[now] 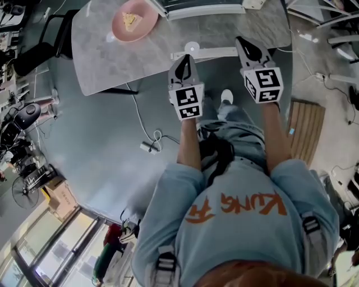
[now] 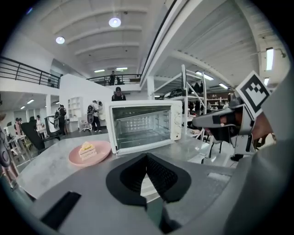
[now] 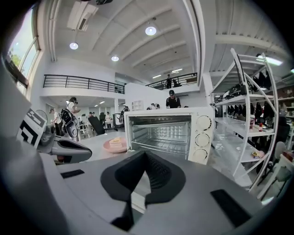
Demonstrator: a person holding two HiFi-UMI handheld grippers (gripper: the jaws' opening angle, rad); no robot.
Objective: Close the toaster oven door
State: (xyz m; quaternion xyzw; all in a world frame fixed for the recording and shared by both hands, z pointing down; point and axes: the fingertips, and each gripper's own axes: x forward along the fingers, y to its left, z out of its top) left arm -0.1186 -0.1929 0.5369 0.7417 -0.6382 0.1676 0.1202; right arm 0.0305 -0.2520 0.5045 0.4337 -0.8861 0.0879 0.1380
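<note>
The white toaster oven (image 2: 142,126) (image 3: 167,133) stands on the grey marbled table (image 1: 101,56). Its door is down and the wire rack inside shows. In the head view only the oven's front edge (image 1: 205,8) appears, at the top. My left gripper (image 1: 182,63) (image 2: 147,157) is shut and holds nothing; it hovers short of the table's near edge and points at the oven. To its right, my right gripper (image 1: 244,44) (image 3: 146,153) is also shut and holds nothing, slightly nearer the oven. Each gripper shows in the other's view: the right gripper (image 2: 216,121), the left gripper (image 3: 69,149).
A pink plate (image 1: 147,23) (image 2: 102,150) (image 3: 106,146) with a slice of cake sits left of the oven. A white bar (image 1: 205,53) lies at the table's near edge. Cables trail on the floor (image 1: 148,143). White shelving (image 3: 257,119) stands right of the table.
</note>
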